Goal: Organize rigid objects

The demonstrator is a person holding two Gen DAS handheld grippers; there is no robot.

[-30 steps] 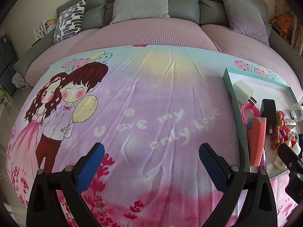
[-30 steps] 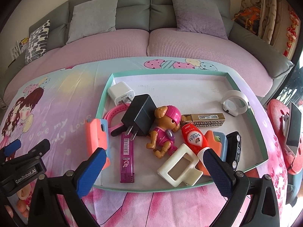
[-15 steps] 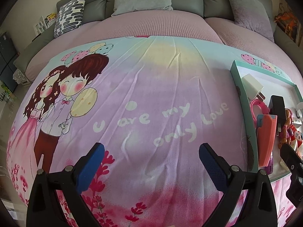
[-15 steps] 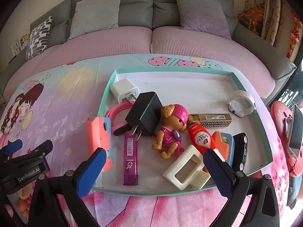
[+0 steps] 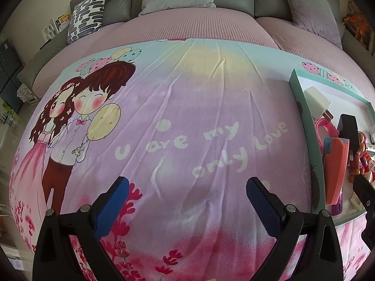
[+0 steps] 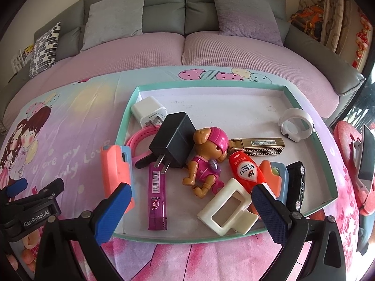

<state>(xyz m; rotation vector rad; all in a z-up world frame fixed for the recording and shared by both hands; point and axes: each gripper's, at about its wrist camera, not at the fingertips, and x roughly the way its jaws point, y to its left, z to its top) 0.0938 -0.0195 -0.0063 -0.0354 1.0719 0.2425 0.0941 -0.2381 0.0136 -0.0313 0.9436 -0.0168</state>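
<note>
A teal-rimmed shallow tray (image 6: 304,107) lies on the printed cloth and holds several small objects: a white charger (image 6: 148,112), a black charger (image 6: 174,139), a brown-and-pink toy dog (image 6: 206,159), a purple lighter (image 6: 156,195), a red tube (image 6: 246,172), a cream clip (image 6: 228,212), a gold box (image 6: 260,147), a white ring (image 6: 296,124) and a black toy car (image 6: 297,188). A salmon case (image 6: 116,173) leans on the tray's left rim. My right gripper (image 6: 191,202) hangs open over the tray's near edge, holding nothing. My left gripper (image 5: 187,195) is open above bare cloth, left of the tray (image 5: 302,98).
The cartoon-print cloth (image 5: 178,107) covers the surface in front of a grey sofa with a pink cover (image 6: 182,51) and cushions (image 6: 246,15). A round pink stool with a phone (image 6: 365,154) stands at the right. The left gripper's body (image 6: 30,203) shows at the right view's lower left.
Both grippers have moved forward and a little lower, so the tray and cloth look closer. Nothing was picked up, and both stayed open.
</note>
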